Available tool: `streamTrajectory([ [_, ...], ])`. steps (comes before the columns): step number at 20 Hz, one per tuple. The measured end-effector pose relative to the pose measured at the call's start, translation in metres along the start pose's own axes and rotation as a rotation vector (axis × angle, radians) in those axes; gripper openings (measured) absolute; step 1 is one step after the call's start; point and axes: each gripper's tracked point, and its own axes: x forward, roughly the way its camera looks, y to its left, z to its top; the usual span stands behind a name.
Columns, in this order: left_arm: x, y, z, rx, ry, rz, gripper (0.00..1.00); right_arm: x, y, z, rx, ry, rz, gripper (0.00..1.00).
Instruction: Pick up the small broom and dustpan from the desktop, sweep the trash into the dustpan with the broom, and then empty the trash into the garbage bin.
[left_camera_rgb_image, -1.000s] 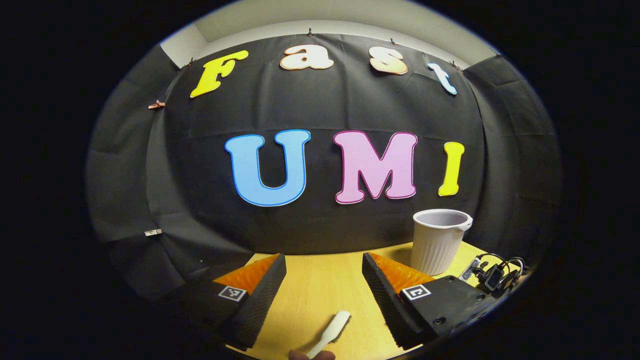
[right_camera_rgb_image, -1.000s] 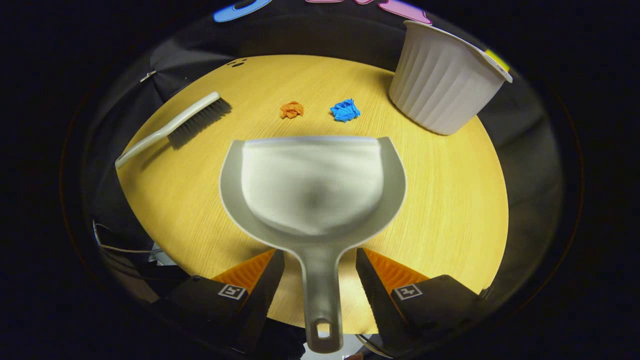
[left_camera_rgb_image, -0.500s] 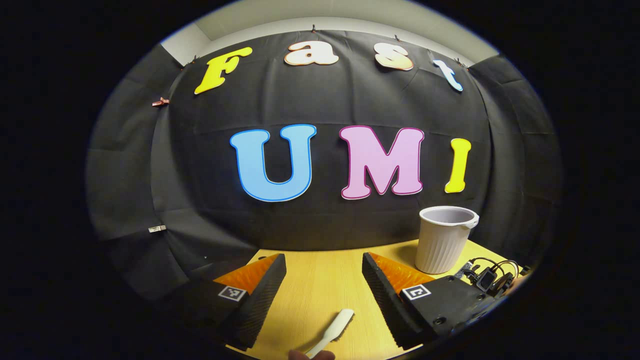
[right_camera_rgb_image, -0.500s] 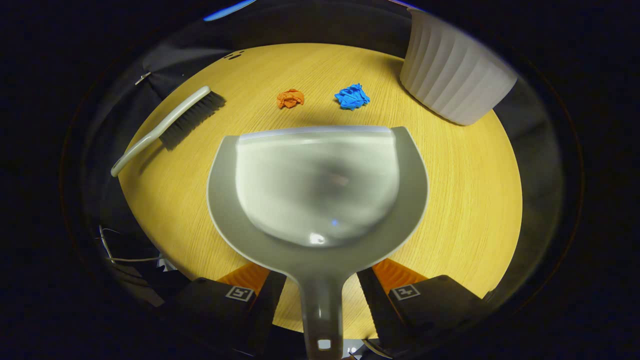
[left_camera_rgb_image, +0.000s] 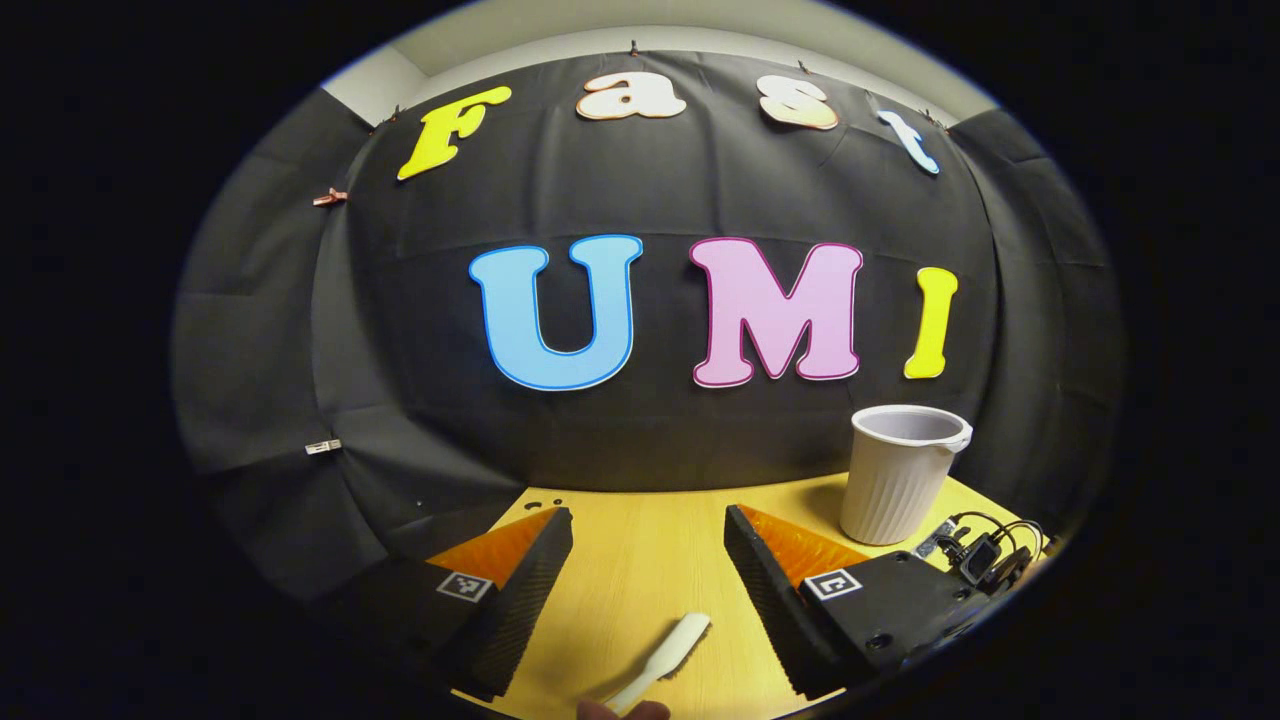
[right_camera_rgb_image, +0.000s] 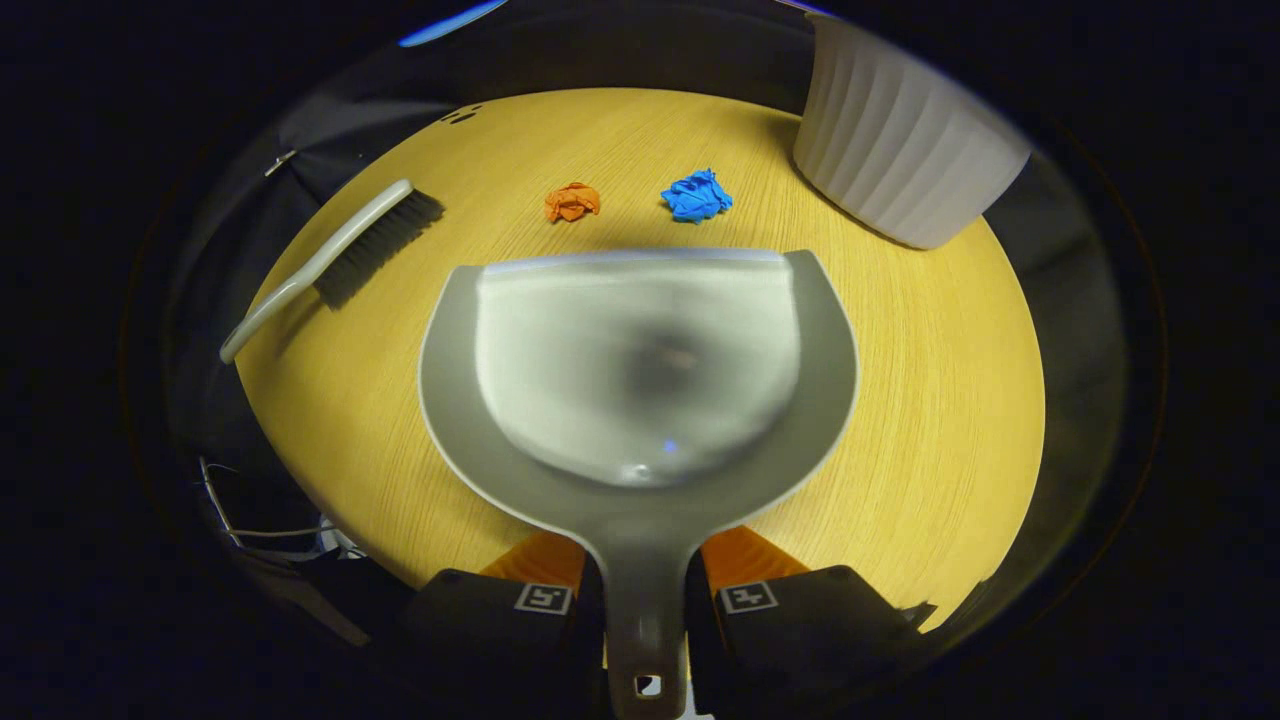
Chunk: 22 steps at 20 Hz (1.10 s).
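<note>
Between my right jaws sits a grey plastic dustpan (right_camera_rgb_image: 640, 370) with a paler, glossy grey scoop. Beyond it the light yellow wood-grain bench (right_camera_rgb_image: 930, 400) carries a crumpled orange paper scrap (right_camera_rgb_image: 572, 201) and a crumpled blue paper scrap (right_camera_rgb_image: 697, 195). Ahead to the left lies a small broom (right_camera_rgb_image: 335, 262), cream handle, black bristles. Ahead to the right stands a white ribbed plastic bin (right_camera_rgb_image: 900, 150).

grey dustpan (right_camera_rgb_image: 640, 370) flat on desk, broom (right_camera_rgb_image: 330, 262) lying left, white bin (right_camera_rgb_image: 900, 150)
</note>
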Motion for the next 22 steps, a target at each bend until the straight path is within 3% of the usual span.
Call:
streamTrajectory([
  [5,0.004,-0.003,-0.003,0.044,0.024,-0.013,0.97,-0.009,-0.004,0.002,-0.010,-0.008,0.009,0.36],
  [9,0.010,-0.013,-0.023,0.077,0.089,-0.082,0.97,-0.037,-0.008,0.007,-0.069,-0.052,0.038,0.36],
  [11,0.012,-0.024,-0.047,0.095,0.164,-0.153,0.97,-0.051,-0.014,0.005,-0.089,-0.067,0.044,0.36],
  [12,0.011,-0.029,-0.062,0.103,0.209,-0.198,0.97,-0.057,-0.017,0.003,-0.101,-0.070,0.042,0.40],
  [13,0.010,-0.035,-0.077,0.107,0.261,-0.247,0.97,-0.061,-0.022,0.000,-0.115,-0.071,0.038,0.36],
  [15,0.008,-0.042,-0.116,0.111,0.391,-0.315,0.97,-0.071,-0.032,-0.006,-0.139,-0.075,0.023,0.38],
  [16,0.008,-0.038,-0.133,0.114,0.460,-0.315,0.96,-0.074,-0.036,-0.010,-0.142,-0.076,0.016,0.40],
  [18,0.009,-0.028,-0.167,0.091,0.590,-0.309,0.96,-0.078,-0.041,-0.017,-0.129,-0.075,0.013,0.32],
  [22,0.005,-0.015,-0.237,0.058,0.844,-0.318,0.95,-0.080,-0.050,-0.032,-0.096,-0.060,-0.001,0.36],
])
